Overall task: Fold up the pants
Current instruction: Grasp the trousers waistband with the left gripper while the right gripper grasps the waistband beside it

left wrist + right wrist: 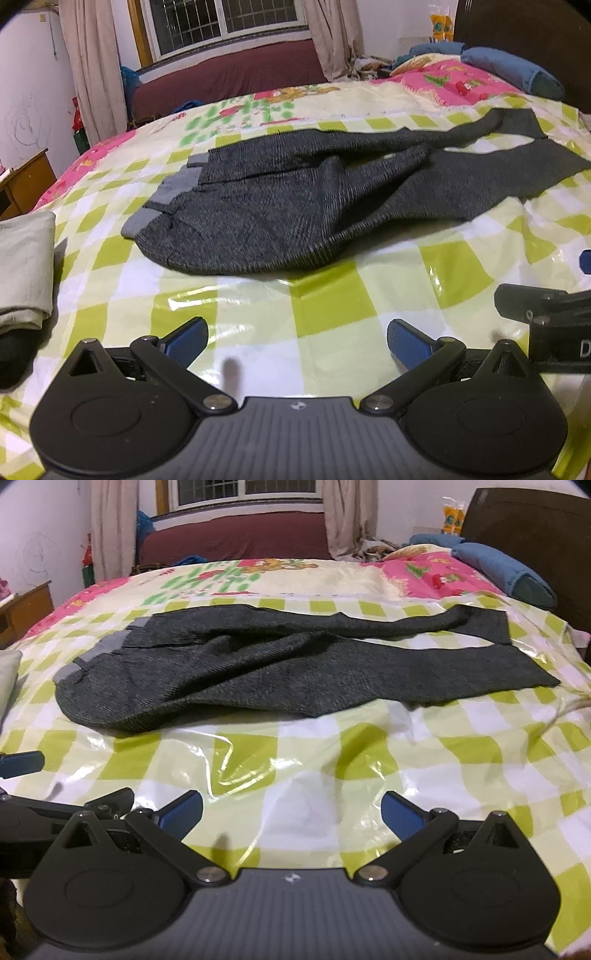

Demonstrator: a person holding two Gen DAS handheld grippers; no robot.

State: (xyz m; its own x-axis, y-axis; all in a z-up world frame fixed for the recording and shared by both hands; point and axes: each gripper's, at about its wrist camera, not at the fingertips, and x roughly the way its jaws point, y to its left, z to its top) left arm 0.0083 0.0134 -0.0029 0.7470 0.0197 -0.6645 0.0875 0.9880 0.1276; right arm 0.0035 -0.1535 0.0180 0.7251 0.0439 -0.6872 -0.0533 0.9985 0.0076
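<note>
Both grippers empty, fingers spread wide: left gripper (297,338) and right gripper (291,810) hang side by side over the near part of the bed (461,753), well short of the cloth. Dark grey pants (258,221) lie crosswise mid-bed on a glossy green-checked plastic cover (351,295), lighter grey waistband (173,188) toward the left, legs running off right, splayed apart and rumpled at the crotch. No fold made yet, I'd say. Fabric looks like a soft, lightish knit: it'll drape and sag, not hold a crease, and probably slide easily on that slick cover, so dragging could bunch it. Best holds, in my view: left takes a waistband corner, right takes the near leg's hem (535,679), pinch both layers, lift and lay one leg over the other. A folded beige cloth (26,266) sits far left, clear of the work.
</note>
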